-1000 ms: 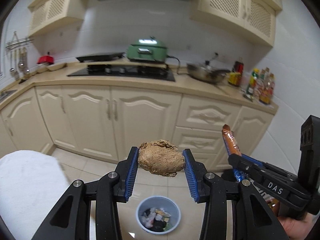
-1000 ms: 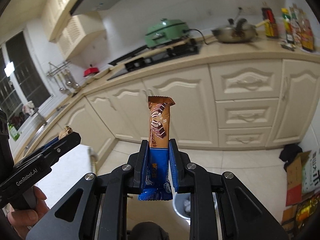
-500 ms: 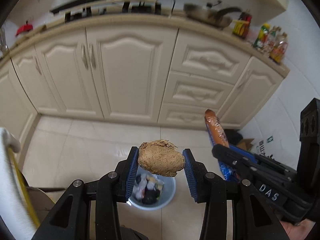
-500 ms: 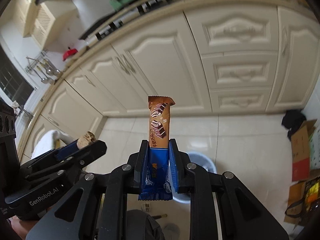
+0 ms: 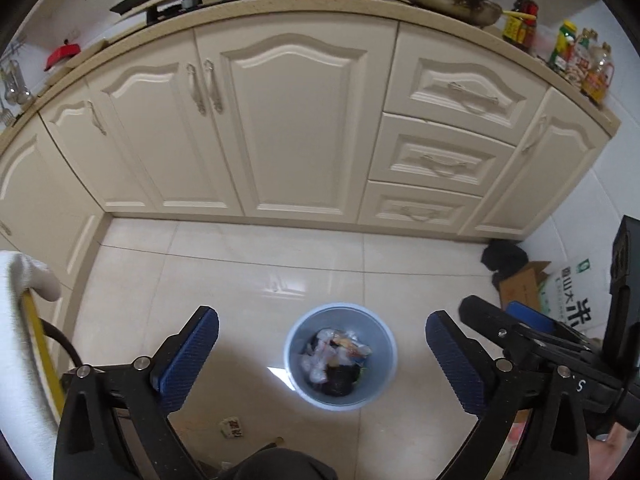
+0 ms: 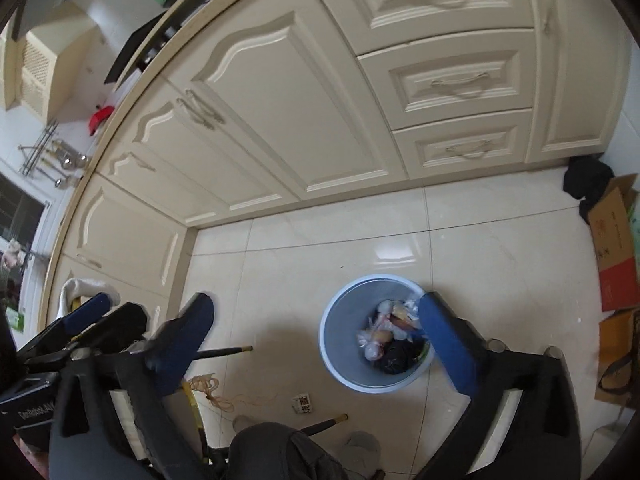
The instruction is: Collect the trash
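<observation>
Both grippers over trash bin, jaws spread wide, nothing held

Left gripper (image 5: 322,354) and right gripper (image 6: 316,334) hang above the pale blue trash bin (image 5: 295,376) on the tiled floor (image 5: 240,280); mixed trash (image 5: 336,360) lies inside the bin; small wrapper scrap (image 5: 232,427) on floor just beside it

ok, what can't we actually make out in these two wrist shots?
- Trash bin contents: both views, items too small and jumbled to identify; in the right wrist view the right gripper finger covers part of the rim.
- Small wrapper on the floor: print too small to read.
- Right gripper, left wrist view: fingertips overlap, opening unclear there.
</observation>
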A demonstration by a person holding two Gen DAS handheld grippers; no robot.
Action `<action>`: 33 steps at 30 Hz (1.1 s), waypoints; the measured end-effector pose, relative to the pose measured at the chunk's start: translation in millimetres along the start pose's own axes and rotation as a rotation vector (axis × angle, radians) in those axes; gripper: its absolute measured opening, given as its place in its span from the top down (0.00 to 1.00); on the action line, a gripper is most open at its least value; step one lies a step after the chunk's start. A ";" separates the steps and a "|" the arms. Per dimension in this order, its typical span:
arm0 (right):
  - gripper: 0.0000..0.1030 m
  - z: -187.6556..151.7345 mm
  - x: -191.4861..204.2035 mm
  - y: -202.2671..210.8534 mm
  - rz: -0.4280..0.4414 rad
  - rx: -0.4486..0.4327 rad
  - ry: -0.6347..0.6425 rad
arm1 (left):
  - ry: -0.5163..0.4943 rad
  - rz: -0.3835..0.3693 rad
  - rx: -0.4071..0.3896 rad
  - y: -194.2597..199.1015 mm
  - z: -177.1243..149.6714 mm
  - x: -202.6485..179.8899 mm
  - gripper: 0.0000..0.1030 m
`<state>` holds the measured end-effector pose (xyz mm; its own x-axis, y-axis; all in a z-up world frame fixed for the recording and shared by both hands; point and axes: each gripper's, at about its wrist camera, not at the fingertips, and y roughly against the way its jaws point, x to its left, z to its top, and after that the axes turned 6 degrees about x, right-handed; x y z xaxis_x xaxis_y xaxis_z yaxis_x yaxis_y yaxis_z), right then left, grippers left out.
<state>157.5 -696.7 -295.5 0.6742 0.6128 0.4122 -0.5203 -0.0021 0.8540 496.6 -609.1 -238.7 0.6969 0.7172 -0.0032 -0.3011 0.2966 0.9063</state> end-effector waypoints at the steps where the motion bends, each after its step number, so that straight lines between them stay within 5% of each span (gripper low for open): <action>1: 0.00 -0.8 0.4 2.0 -0.010 -0.002 -0.002 | 0.000 0.015 -0.011 5.2 -5.6 -0.8 0.01; 6: 0.00 -5.7 10.9 21.2 -0.033 -0.028 0.000 | 0.013 0.051 -0.087 44.0 -17.5 3.3 0.01; 15: 0.00 -25.8 80.1 91.4 0.017 -0.132 0.109 | 0.070 0.091 -0.304 174.7 -126.1 26.0 0.01; 22: 0.00 -69.0 169.7 151.9 0.079 -0.226 0.273 | 0.134 0.165 -0.459 292.5 -254.3 55.6 0.01; 33: 0.00 -168.7 293.4 210.0 0.153 -0.307 0.531 | 0.307 0.349 -0.598 425.6 -453.1 79.4 0.01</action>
<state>157.6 -384.1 -48.7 0.2689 0.9323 0.2420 -0.7700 0.0572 0.6354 128.9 -140.2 -44.8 0.3100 0.9497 0.0448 -0.8336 0.2489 0.4932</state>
